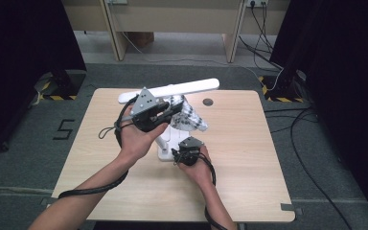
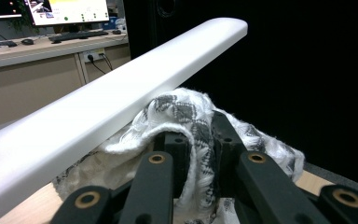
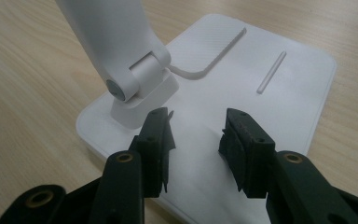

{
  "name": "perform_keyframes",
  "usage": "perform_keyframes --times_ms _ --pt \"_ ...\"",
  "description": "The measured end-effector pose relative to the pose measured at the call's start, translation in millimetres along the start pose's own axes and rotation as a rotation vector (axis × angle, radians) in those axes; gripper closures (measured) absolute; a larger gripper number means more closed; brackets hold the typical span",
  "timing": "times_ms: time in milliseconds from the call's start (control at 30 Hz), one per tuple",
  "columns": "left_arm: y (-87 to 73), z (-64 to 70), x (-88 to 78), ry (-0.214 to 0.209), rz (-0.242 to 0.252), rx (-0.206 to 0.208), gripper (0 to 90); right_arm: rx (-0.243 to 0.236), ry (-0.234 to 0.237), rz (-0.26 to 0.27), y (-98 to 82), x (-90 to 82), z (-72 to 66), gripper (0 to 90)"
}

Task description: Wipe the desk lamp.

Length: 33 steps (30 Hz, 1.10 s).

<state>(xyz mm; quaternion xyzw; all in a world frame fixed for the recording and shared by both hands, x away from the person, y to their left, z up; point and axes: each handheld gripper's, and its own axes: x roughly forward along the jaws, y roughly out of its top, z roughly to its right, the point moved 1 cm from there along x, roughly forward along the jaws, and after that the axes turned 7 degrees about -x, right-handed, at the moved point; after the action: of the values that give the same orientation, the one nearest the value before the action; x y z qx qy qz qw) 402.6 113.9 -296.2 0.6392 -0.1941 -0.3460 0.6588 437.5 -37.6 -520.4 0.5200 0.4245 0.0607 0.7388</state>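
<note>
white lamp bar level, tip pointing right

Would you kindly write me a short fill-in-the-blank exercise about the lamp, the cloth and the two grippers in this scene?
1. The left gripper is shut on a white-and-grey patterned ____.
2. The cloth is pressed against the lamp's long white ____.
3. The right gripper, jaws apart, rests on the lamp's flat white ____.
4. The desk lamp stands on a ____ table.

Missing words: cloth; bar; base; wooden

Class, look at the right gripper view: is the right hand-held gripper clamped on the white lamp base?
No: the right hand-held gripper stands open above the lamp base, its jaws apart with nothing between them.
</note>
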Motion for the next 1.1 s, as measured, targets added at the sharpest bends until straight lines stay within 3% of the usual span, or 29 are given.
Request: perform_keyframes --times_ms 767,1100 --pt "-12.7 -25.3 -36.2 0.041 0.025 -0.035 79.7 0.002 0.002 0.001 0.1 0.0 -0.1 60.9" --pt "-19.5 -37.3 -52.6 0.066 0.049 -0.073 79.8 0.001 0.002 -0.001 0.5 0.5 -0.3 60.9"
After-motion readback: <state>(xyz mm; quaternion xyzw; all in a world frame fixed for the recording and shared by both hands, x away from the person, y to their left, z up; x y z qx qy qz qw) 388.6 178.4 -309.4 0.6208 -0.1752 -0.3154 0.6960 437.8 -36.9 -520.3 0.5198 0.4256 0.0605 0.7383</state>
